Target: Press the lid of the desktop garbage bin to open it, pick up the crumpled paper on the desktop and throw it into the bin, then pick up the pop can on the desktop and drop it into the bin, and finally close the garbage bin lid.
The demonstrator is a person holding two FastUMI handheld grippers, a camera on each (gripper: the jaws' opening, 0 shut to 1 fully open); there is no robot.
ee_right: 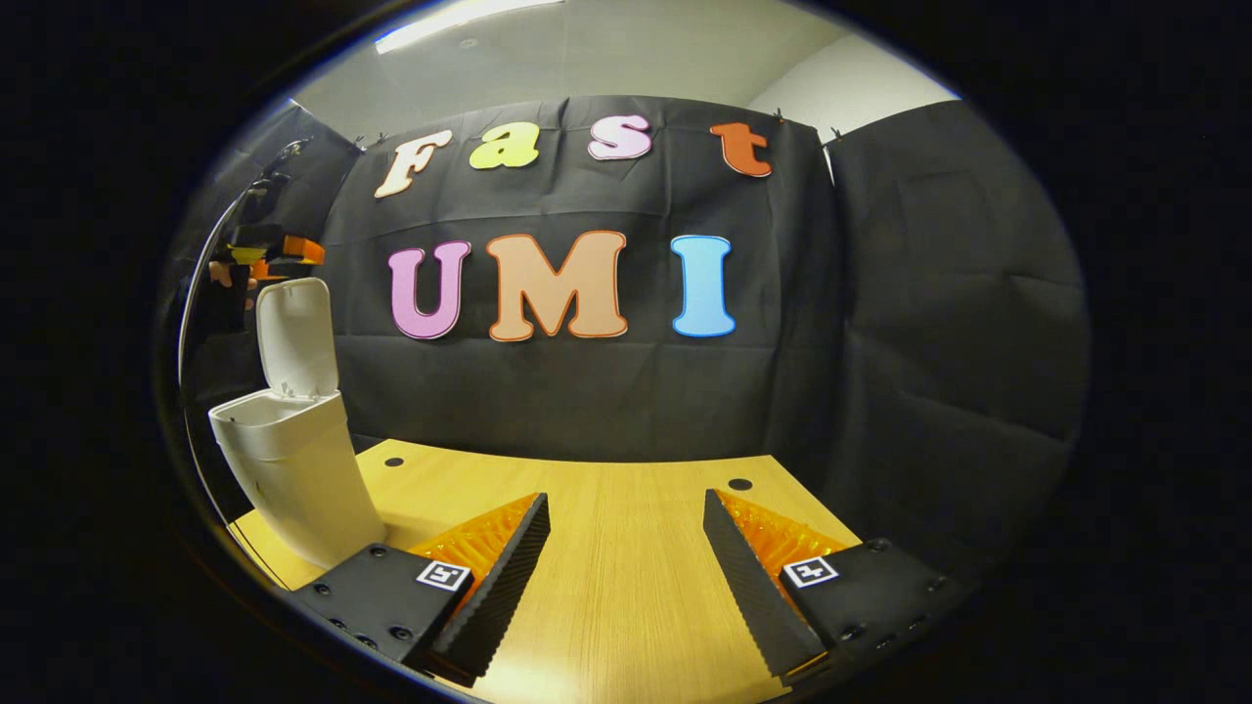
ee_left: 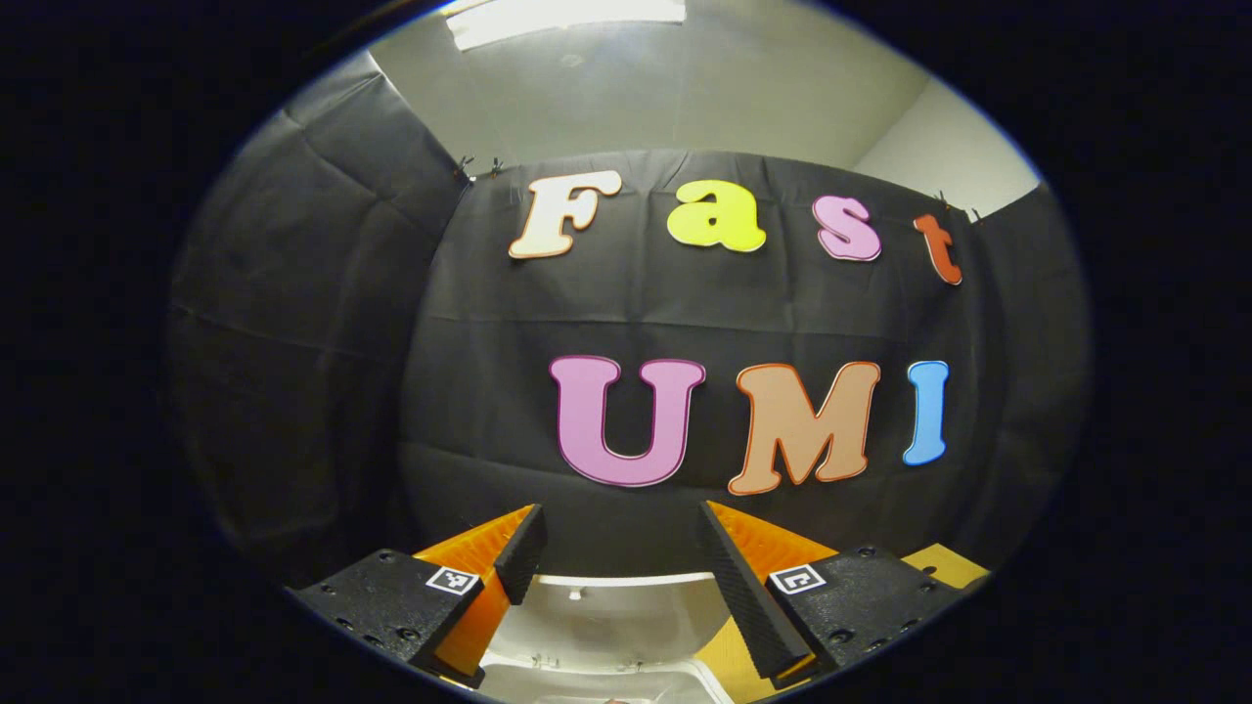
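The white desktop bin (ee_right: 293, 469) stands at the left of the wooden table (ee_right: 626, 587) in the right gripper view, its lid (ee_right: 296, 337) flipped upright and open. My left gripper (ee_right: 269, 249) hovers just above that lid, held by a hand. In the left gripper view the left gripper (ee_left: 618, 513) is open, and the bin's lid (ee_left: 611, 616) lies below, between its fingers. My right gripper (ee_right: 626, 499) is open over bare tabletop, with nothing between its fingers, to the right of the bin.
Black cloth walls close the booth behind and to the right. Two small round holes (ee_right: 740, 484) sit near the table's back edge. A strip of the table (ee_left: 944, 562) shows beside the left gripper's right finger.
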